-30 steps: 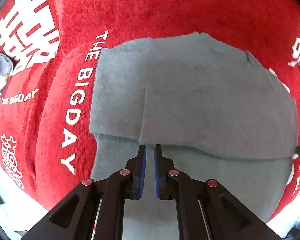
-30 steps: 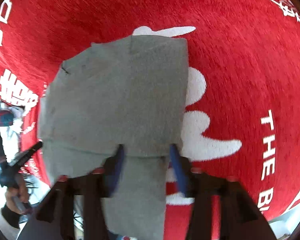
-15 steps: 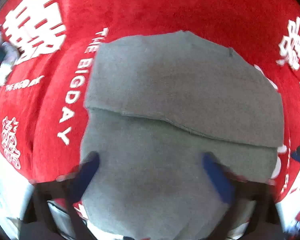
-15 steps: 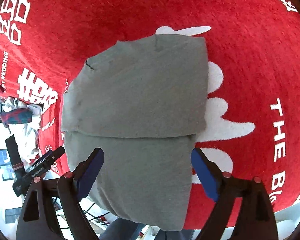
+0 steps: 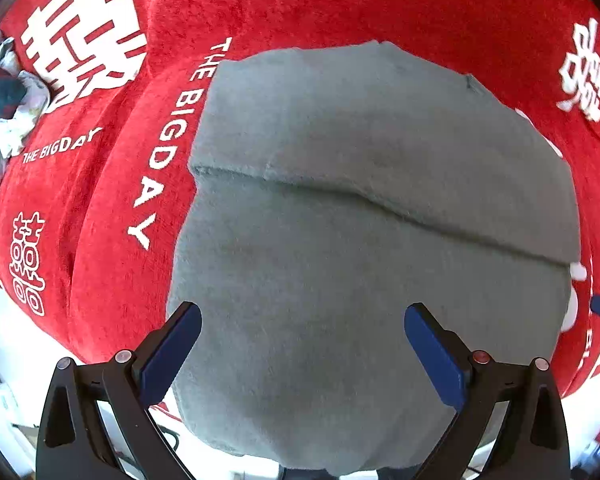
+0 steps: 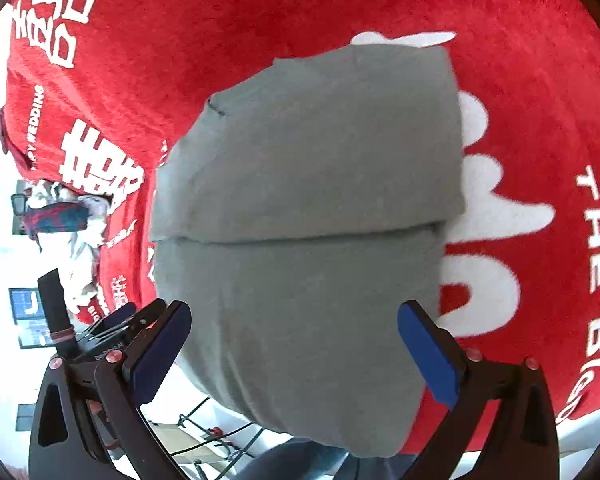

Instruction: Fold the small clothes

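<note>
A grey garment (image 5: pixel 364 280) lies folded on the red cloth (image 5: pixel 340 8). Its upper flap ends in an edge (image 5: pixel 380 196) that runs across the middle, and its near end hangs over the table's front edge. My left gripper (image 5: pixel 302 312) hovers straight above the near half, open, with nothing between its blue pads. In the right wrist view the same garment (image 6: pixel 312 184) fills the centre. My right gripper (image 6: pixel 294 308) stands above its near half with the jaws opening wide and not touching the fabric. The left gripper (image 6: pixel 112 332) shows at that view's lower left.
The red cloth (image 6: pixel 500 60) carries white lettering and covers the table. A heap of other clothes (image 5: pixel 4 112) lies at its far left end (image 6: pixel 60 216). Past the front edge are a pale floor with cables (image 6: pixel 204 432) and a person's trouser leg (image 6: pixel 296 460).
Both grippers have opened wide, the left from fully shut, letting go of the flap's edge. Both have drawn back toward the near edge and risen a little. The flap lies flat.
</note>
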Tool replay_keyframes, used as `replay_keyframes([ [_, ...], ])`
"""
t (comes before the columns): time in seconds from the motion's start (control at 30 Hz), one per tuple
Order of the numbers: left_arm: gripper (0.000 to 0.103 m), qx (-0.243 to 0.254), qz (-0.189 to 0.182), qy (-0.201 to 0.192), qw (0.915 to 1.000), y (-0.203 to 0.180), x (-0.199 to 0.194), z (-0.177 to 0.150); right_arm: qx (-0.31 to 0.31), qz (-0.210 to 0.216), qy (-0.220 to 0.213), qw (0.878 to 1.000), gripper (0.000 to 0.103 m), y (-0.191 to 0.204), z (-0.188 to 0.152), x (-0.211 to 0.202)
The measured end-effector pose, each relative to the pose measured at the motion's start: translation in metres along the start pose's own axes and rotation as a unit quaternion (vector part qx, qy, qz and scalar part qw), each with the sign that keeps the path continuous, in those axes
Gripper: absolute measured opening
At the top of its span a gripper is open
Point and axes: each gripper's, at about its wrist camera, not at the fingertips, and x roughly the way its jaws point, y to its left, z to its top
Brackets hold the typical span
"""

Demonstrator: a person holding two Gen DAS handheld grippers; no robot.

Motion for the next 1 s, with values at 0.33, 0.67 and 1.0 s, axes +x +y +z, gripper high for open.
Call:
replay_keyframes([
  [0.33,0.102,0.025,-0.016,-0.012,0.9995,0.02,0.004,-0.033,0.028,-0.017,0.018,0.999,0.103,0.006,-0.056,0.026],
  [0.67,0.102,0.035,-0.035,0.014,0.9987,0.059,0.015,-0.082,0.051,-0.033,0.019,0.998,0.103,0.0,-0.1,0.032],
  [1.0,0.102,0.0,-0.053,0.063,0.9966,0.109,0.055,-0.135,0.066,-0.074,0.081,0.992,0.103,-0.043,-0.163,0.053],
])
